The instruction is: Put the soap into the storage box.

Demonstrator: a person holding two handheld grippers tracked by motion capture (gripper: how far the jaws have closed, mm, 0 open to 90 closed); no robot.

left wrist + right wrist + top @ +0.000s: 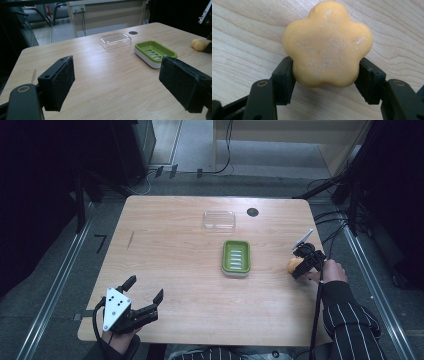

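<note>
You are working in a lab-style recording room, not a home. A bare wooden table (175,270) stands alone on grey floor, with metal rails (55,285) along both sides, cables (225,150) trailing beyond the tabletop's far edge, and dark equipment stands (80,205) off its far corners.

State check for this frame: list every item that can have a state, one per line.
Yellow flower-shaped soap bar: clamped between the right gripper's jaws, at the table's right side.
Right gripper: shut on the soap.
Left gripper: open, nothing between its jaws.
Green slotted soap dish: uncovered and empty, flat on the table.
Clear plastic lid: off the dish, lying apart behind it.
</note>
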